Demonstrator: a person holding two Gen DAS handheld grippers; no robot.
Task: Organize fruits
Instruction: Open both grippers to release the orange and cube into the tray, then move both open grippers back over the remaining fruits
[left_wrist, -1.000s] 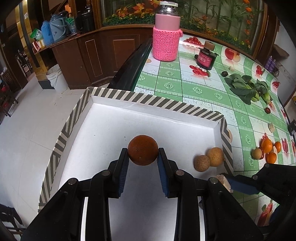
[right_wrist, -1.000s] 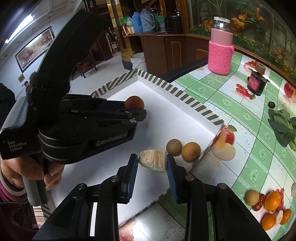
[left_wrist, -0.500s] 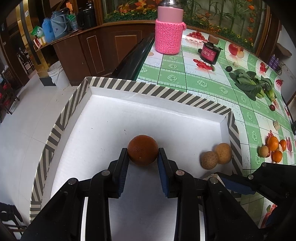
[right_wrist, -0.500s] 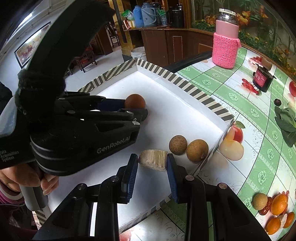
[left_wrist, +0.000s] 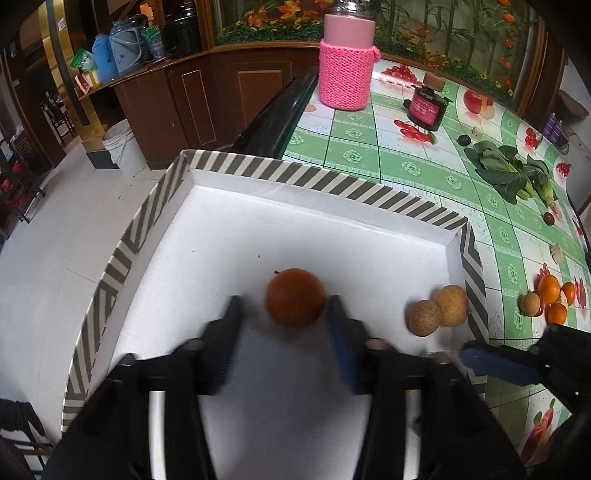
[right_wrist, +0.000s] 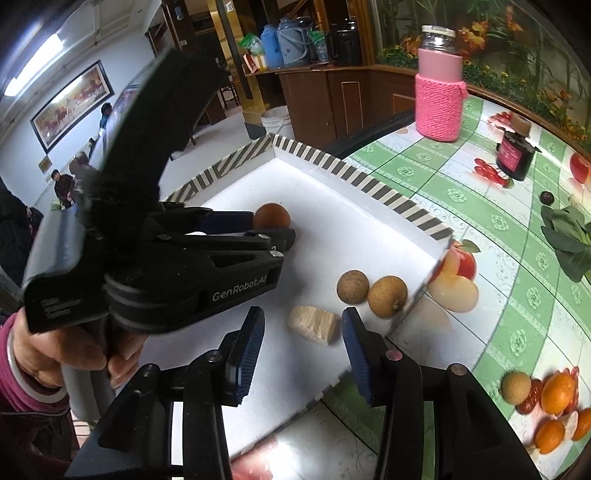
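One round, rust-brown fruit (left_wrist: 295, 297), dull-skinned

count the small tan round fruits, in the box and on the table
3. Two sit touching in the white box, by its right wall: one and another. A third lies on the tablecloth beside the oranges. More may be hidden.

round brown fruit (left_wrist: 295, 297), two tan longans (left_wrist: 437, 311) and pale chunk (right_wrist: 313, 325) lie in the striped-rimmed white box (left_wrist: 332, 182)
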